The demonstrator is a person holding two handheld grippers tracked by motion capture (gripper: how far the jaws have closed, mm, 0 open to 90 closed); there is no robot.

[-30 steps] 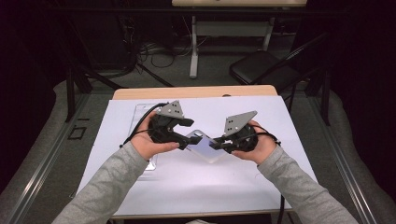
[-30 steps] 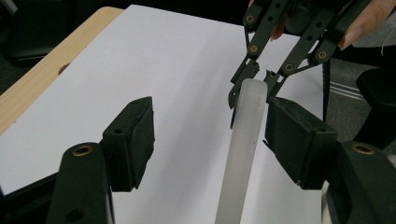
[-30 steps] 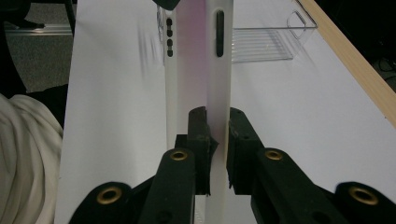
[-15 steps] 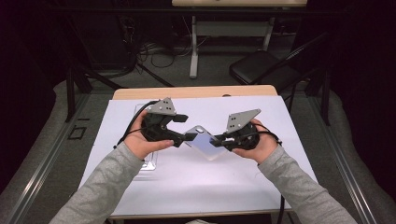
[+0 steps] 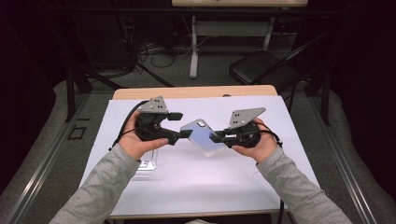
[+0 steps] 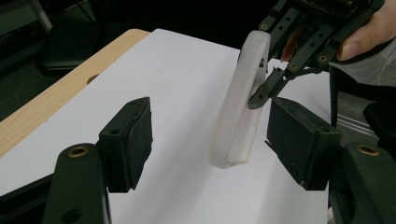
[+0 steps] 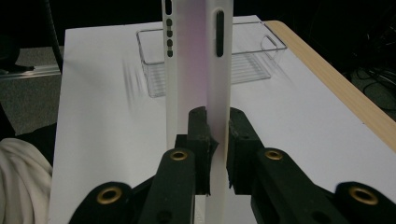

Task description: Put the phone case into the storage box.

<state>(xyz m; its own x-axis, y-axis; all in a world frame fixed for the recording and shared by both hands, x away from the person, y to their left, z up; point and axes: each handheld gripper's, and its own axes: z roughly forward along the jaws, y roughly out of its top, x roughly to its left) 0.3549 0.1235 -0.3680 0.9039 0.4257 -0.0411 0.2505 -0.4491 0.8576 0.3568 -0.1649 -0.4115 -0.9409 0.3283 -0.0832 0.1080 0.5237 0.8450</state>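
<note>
Phone case pinched edge-on by right gripper, between the spread jaws of left gripper, untouched

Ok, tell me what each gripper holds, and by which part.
The right gripper pinches the phone case by one side wall. The left gripper holds nothing; its open jaws flank the case's far end without touching.

We see open white sheet near us; the clear tray blocks the left side.
</note>
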